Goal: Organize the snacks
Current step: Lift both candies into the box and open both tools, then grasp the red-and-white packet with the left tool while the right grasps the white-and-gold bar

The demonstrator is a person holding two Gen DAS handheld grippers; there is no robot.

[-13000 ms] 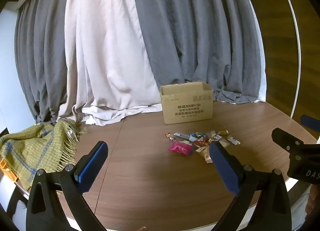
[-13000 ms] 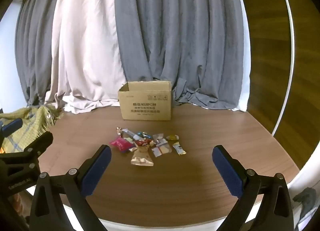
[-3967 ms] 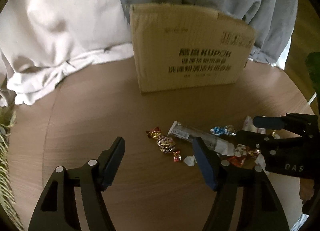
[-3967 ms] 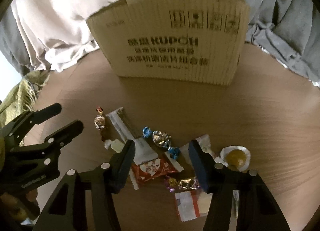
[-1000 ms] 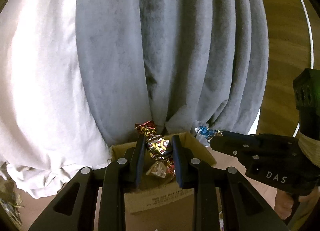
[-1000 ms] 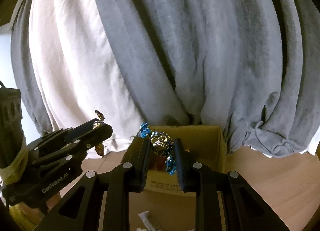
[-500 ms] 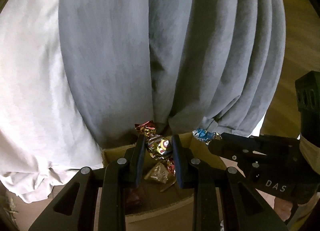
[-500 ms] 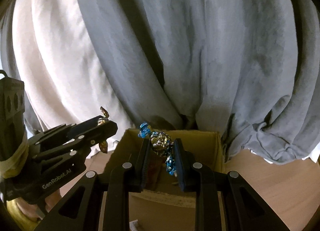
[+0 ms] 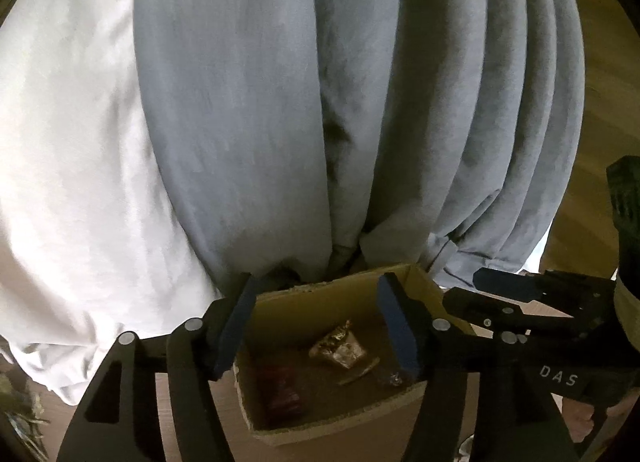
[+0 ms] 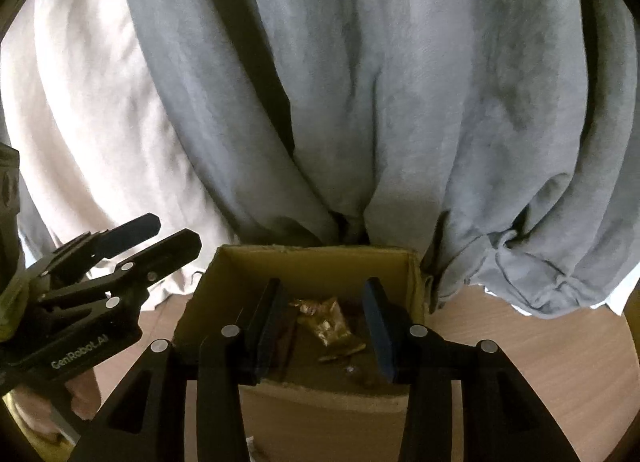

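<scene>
Now, left gripper (image 9: pixel 316 326): our fingers opening, nothing between them.
Right gripper (image 10: pixel 322 326): likewise opening, empty.
Cardboard box (image 10: pixel 312 258): directly below both, gold snack packet (image 9: pixel 338 348) inside.

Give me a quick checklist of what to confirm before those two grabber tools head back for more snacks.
1. Left gripper empty: ok. Its jaws are opening with nothing between them.
2. Right gripper empty: ok. Jaws opening, nothing between them.
3. Both tools over the open brown cardboard box: ok.
4. Snacks inside the box: ok. A crinkled gold foil packet and a dark red wrapped snack lie on its floor.
5. The two small candies just released have landed: cannot tell, the box floor is dark.
6. Snacks left on the brown wooden table: cannot tell, that area is out of view.
</scene>
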